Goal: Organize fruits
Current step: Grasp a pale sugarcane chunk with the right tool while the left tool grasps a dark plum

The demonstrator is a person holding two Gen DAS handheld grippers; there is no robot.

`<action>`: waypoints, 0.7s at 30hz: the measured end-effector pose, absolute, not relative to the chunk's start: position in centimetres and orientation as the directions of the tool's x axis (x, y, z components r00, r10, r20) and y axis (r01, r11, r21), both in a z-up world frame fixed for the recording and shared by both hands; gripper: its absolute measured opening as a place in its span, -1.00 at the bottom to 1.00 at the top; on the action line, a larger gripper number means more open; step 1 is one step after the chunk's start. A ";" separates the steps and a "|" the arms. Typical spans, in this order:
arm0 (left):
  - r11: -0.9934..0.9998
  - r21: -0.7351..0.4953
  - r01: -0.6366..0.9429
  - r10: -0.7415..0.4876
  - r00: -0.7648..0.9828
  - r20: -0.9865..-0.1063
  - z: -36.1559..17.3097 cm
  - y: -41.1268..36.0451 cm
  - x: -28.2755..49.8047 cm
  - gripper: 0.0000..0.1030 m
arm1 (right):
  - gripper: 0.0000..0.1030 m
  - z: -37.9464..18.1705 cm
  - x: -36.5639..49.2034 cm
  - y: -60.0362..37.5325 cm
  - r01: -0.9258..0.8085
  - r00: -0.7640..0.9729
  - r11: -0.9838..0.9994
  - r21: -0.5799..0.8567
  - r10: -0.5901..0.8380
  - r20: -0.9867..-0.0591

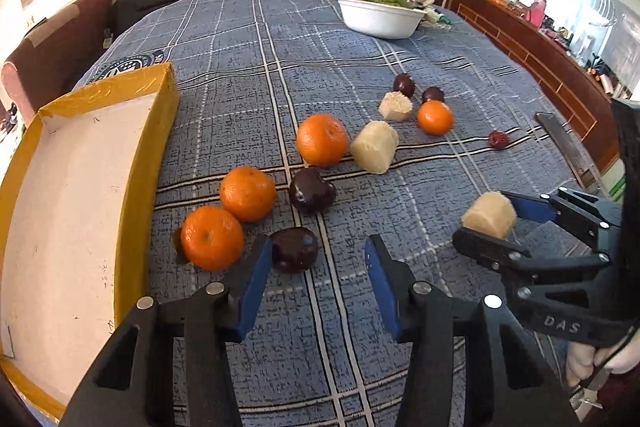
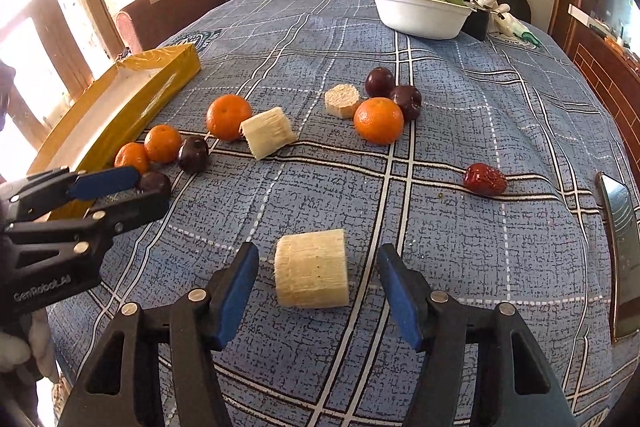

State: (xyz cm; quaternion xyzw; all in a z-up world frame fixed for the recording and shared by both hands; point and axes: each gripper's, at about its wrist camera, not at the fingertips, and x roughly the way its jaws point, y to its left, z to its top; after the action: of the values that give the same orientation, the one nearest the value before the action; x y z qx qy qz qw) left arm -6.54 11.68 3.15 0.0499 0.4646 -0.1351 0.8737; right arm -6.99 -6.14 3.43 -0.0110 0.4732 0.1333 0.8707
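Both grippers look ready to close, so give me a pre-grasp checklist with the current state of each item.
1. Right gripper open: ok, jaws spread wide.
2. Pale cut chunk sits between the right fingers: ok, with gaps on both sides, untouched.
3. Left gripper open: ok.
4. Nearest dark plum centred in the left jaws: not ok, it sits against the left finger, with a wide gap on the other side.
5. Nearest orange clear of the left gripper: cannot tell, it lies close outside the left finger.
6. Yellow box free to receive fruit: ok, the visible interior is bare.
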 end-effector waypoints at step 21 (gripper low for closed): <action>0.980 -0.156 0.123 -0.198 0.634 -0.747 7.0 17.3 -10.0 -0.46 | -0.32 8.4 -9.4 -3.6 -0.314 0.532 0.928 0.201 0.348 -0.772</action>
State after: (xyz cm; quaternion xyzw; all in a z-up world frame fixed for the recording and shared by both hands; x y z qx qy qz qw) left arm -10.04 17.28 6.99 -0.0449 0.4182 -0.0892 0.9029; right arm -9.38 -3.57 8.40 0.0188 0.4453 0.1890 0.8750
